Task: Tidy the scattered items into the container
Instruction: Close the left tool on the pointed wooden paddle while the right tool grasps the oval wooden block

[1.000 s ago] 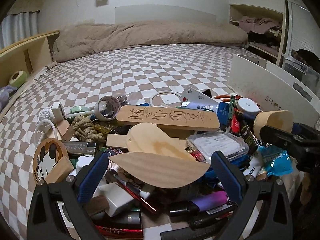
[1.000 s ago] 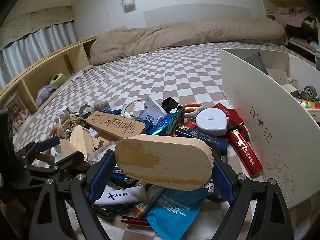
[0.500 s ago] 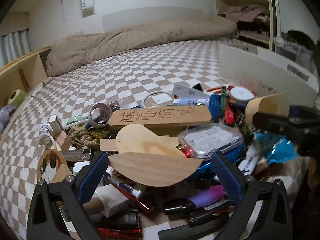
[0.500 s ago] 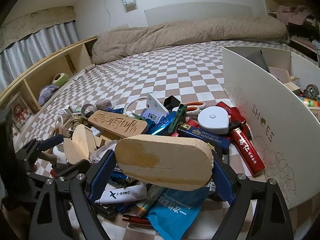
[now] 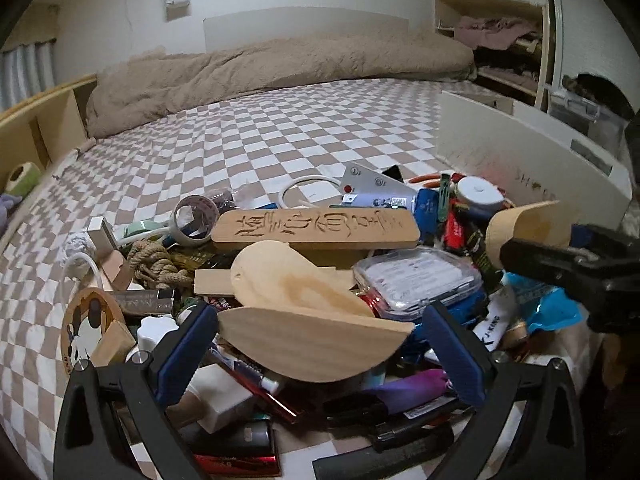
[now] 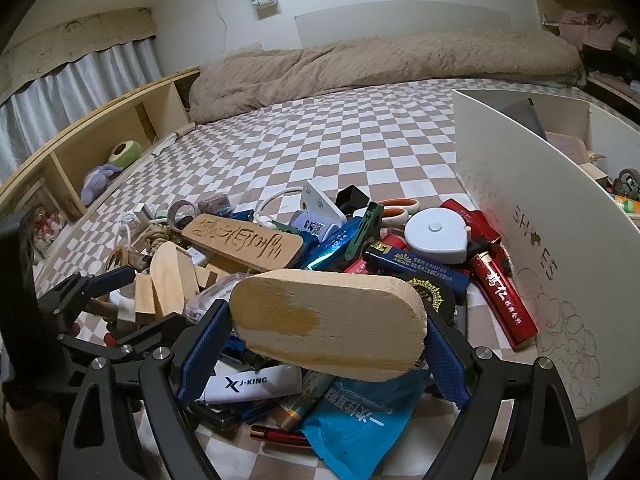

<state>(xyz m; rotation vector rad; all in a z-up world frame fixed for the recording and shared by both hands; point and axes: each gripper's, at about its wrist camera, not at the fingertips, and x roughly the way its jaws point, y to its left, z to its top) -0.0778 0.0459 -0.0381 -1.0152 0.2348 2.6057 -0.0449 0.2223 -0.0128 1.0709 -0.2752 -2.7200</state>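
Observation:
My left gripper (image 5: 320,344) is shut on a thin leaf-shaped wooden piece (image 5: 316,342) and holds it above a pile of scattered items (image 5: 304,272) on the checkered bed. My right gripper (image 6: 326,328) is shut on a thick rounded wooden block (image 6: 328,324) over the same pile; it also shows in the left wrist view (image 5: 532,232). The white container (image 6: 532,248) marked SHOES stands to the right of the pile, with several items inside. The left gripper shows at the left of the right wrist view (image 6: 100,300).
The pile holds a carved wooden plaque (image 5: 316,228), a tape roll (image 5: 196,220), a rope knot (image 5: 160,264), a clear plastic case (image 5: 416,280), a white round tape measure (image 6: 436,236), red boxes (image 6: 504,296) and a blue packet (image 6: 360,420). A beige duvet (image 5: 280,68) lies at the bed's far end.
The left gripper has lifted and tilted with the leaf-shaped piece still held. The right gripper has barely moved with its block.

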